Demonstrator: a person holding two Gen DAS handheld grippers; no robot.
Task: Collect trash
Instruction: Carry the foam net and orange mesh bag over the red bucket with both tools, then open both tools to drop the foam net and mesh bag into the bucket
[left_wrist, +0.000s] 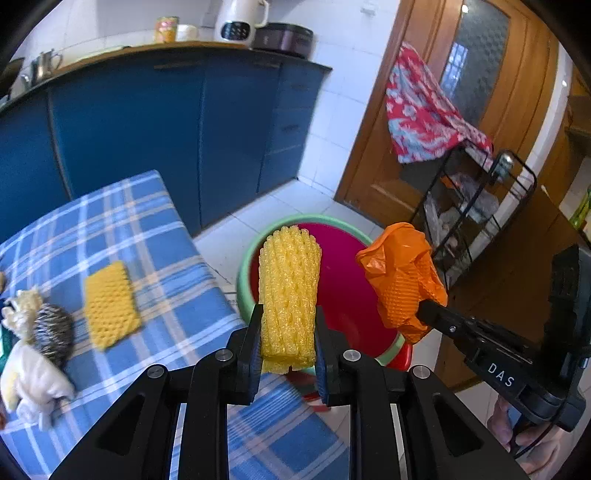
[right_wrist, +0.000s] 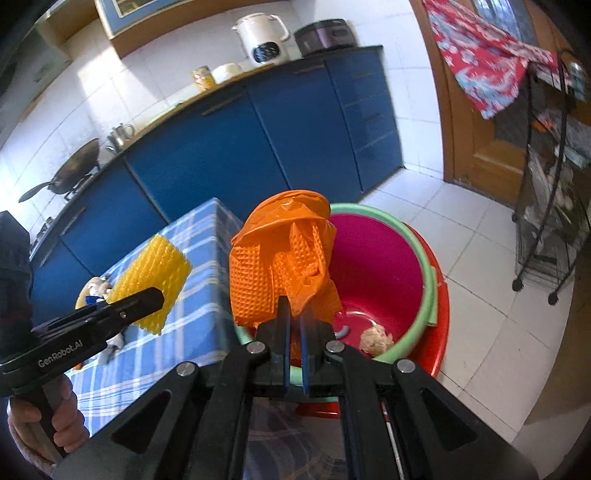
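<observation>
My left gripper (left_wrist: 288, 312) is shut on a yellow foam fruit net (left_wrist: 290, 280), held upright over the near rim of a pink basin with a green rim (left_wrist: 246, 266). My right gripper (right_wrist: 294, 314) is shut on a crumpled orange textured wrapper (right_wrist: 280, 254), hanging above the same basin (right_wrist: 429, 284). Each view shows the other tool: the right gripper (left_wrist: 424, 310) with the orange wrapper (left_wrist: 400, 277), the left gripper (right_wrist: 157, 295) with the foam net (right_wrist: 153, 273). A beige crumpled scrap (right_wrist: 376, 339) lies inside the basin.
A table with a blue plaid cloth (left_wrist: 155, 236) stands left of the basin and carries a second yellow foam net (left_wrist: 110, 306), a white crumpled wad (left_wrist: 35, 380) and a dark striped piece (left_wrist: 53, 332). Blue cabinets (left_wrist: 166, 140) stand behind, a black wire rack (left_wrist: 476, 206) at right.
</observation>
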